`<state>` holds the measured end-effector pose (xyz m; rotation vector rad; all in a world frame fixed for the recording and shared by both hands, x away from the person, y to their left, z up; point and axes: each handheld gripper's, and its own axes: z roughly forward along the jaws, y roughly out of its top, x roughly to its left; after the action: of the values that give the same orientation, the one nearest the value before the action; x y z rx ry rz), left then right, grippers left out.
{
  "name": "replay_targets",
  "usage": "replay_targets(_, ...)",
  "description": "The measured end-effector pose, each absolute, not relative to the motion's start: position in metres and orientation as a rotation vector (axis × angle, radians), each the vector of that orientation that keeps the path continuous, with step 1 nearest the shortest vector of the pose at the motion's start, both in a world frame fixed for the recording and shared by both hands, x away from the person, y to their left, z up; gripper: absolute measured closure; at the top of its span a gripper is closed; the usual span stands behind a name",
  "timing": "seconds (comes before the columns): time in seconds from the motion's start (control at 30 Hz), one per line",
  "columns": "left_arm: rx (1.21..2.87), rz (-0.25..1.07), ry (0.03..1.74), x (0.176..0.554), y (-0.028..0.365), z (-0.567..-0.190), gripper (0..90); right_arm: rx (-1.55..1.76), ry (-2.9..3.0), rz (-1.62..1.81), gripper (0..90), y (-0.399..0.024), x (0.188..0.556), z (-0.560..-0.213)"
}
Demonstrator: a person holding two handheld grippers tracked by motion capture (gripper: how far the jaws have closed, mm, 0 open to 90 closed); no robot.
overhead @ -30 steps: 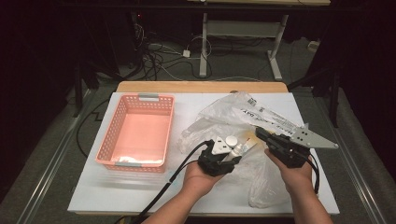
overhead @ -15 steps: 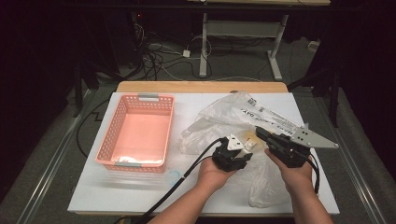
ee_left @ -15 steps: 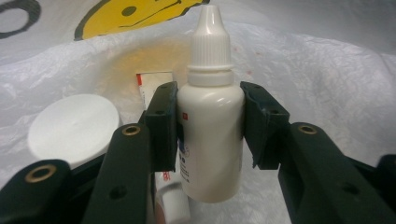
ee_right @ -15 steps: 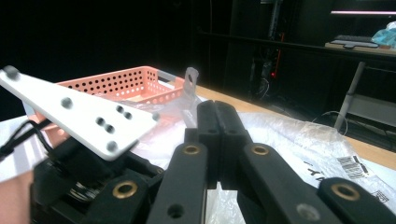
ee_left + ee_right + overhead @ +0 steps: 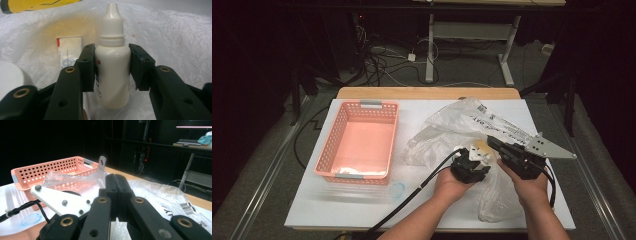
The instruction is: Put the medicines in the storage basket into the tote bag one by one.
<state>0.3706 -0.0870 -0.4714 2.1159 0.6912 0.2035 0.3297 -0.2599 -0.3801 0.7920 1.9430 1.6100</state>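
- Left gripper [image 5: 112, 67] clamps a white dropper bottle [image 5: 113, 62] over the plastic bag [image 5: 462, 130], apparently lifting it out.
- Right gripper [image 5: 117, 192], jaws together, pinches the bag's edge, likely holding it open.
- Pink basket [image 5: 357, 145] waits alongside on the worktop [image 5: 312, 210].

Two forearms reach in from the near edge of the table, each hand wrapped around a black gripper. The left gripper [image 5: 470, 159] sits just beside the right one, its fingers [image 5: 87, 66] parted and pressing on the sides of what stands upright between them, a cable trailing back along the arm. The right gripper [image 5: 496, 144] points toward the left, its fingers [image 5: 117, 188] shut flat together, a grey three-cornered plate on top.
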Motion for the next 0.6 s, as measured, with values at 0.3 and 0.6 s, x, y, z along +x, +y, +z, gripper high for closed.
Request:
replay_targets(0.3, 2.107, 0.179, 0.686, 0.371, -0.09, -0.469, 49.3, 0.791, 1.941, 1.611, 90.0, -0.26, 0.33, -0.381)
replay_targets(0.6, 2.116, 0.215, 0.642, 0.344, -0.044, -0.457, 39.7, 0.8, 1.943, 1.609, 90.0, -0.26, 0.331, -0.382)
